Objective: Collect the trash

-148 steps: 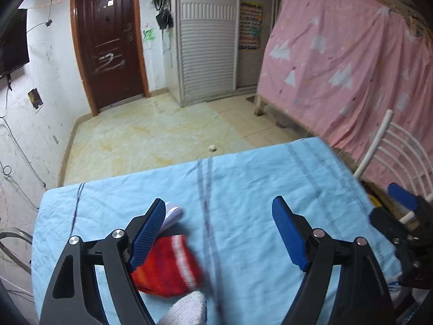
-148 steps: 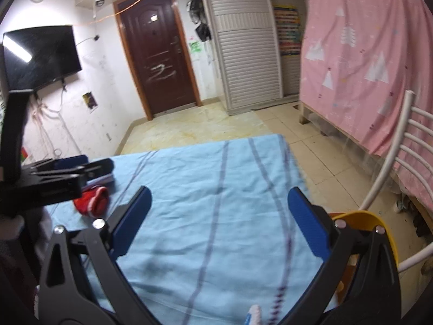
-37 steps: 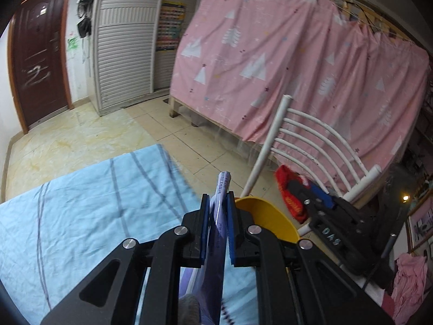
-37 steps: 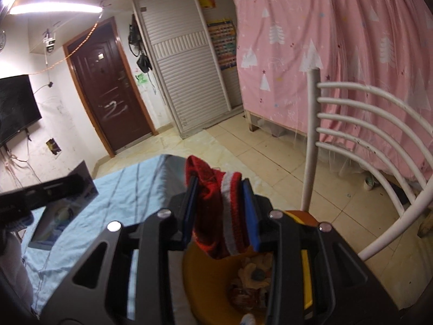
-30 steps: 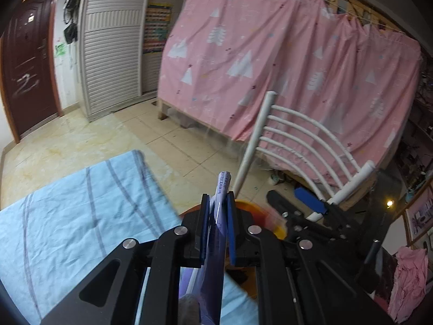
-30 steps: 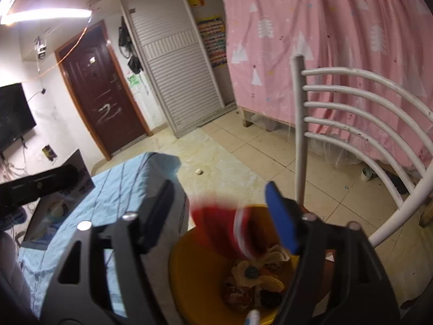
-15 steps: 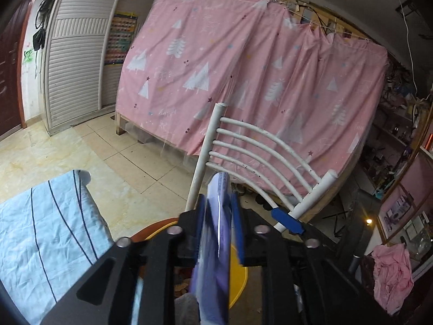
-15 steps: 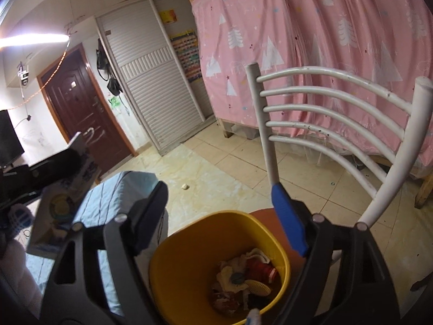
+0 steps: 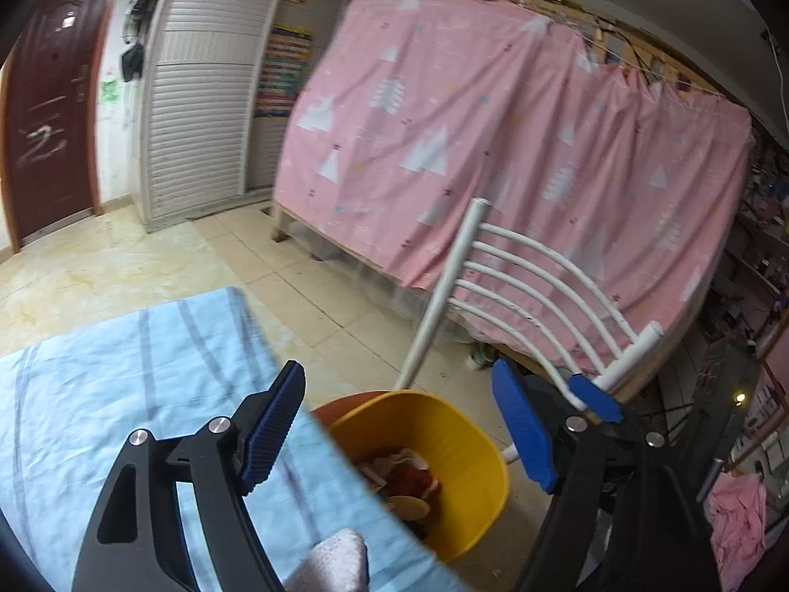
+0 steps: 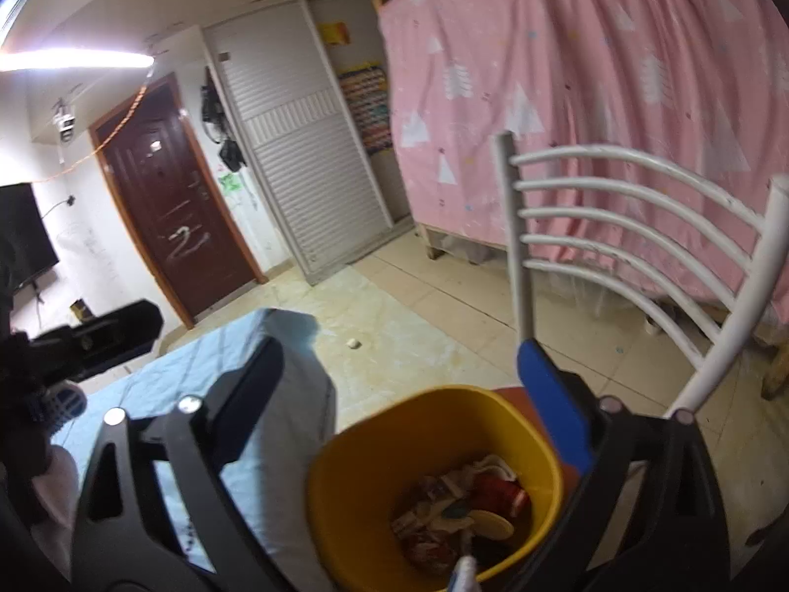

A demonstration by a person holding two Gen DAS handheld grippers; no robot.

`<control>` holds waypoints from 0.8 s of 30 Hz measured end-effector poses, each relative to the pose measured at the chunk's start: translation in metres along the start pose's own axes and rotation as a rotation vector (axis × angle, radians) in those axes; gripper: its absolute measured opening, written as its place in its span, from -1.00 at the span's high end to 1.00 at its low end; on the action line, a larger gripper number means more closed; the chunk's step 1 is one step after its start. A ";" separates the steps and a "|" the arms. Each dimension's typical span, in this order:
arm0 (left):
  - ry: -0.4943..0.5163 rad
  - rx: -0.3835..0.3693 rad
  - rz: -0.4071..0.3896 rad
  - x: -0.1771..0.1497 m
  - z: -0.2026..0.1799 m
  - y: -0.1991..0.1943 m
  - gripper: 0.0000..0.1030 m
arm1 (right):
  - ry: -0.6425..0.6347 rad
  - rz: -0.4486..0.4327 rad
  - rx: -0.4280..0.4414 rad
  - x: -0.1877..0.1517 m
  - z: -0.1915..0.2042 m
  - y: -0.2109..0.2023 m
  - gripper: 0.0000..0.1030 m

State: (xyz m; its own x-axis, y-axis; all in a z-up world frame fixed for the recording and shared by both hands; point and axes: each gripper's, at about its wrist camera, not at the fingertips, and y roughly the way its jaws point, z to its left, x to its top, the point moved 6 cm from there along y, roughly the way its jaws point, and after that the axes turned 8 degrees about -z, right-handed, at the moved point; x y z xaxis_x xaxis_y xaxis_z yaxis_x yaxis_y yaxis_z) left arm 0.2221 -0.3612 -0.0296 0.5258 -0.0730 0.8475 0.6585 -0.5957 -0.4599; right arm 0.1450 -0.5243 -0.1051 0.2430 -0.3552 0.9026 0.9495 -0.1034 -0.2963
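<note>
We hold both grippers over the yellow bin (image 9: 473, 449). L gripper (image 9: 399, 434): jaws just opened wide, nothing between. R gripper (image 10: 409, 394): same, just opened, empty. Trash (image 10: 463, 508) lies in bin, right of table (image 9: 123, 360).

One yellow bin (image 10: 355, 468), one white chair (image 10: 641, 227), one blue-clothed table (image 9: 123, 370), one brown door (image 10: 172, 207), two grippers: left (image 9: 399, 424), right (image 10: 419, 394).
</note>
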 end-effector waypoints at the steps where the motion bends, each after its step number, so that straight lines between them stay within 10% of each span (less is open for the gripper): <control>1: -0.003 0.014 -0.005 -0.001 0.006 -0.005 -0.36 | -0.009 -0.006 0.014 0.000 0.008 -0.001 -0.88; 24: -0.076 0.479 -0.149 -0.027 0.179 -0.175 -0.45 | -0.253 -0.010 0.271 -0.033 0.185 -0.030 -0.88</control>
State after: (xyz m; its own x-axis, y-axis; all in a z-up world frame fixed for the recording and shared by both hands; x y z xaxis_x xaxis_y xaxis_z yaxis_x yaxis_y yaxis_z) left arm 0.1888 -0.1121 -0.0198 0.4331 0.0543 0.8997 0.8932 -0.1596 -0.4204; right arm 0.1451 -0.3375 -0.0686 0.2430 -0.1110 0.9636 0.9619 0.1562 -0.2246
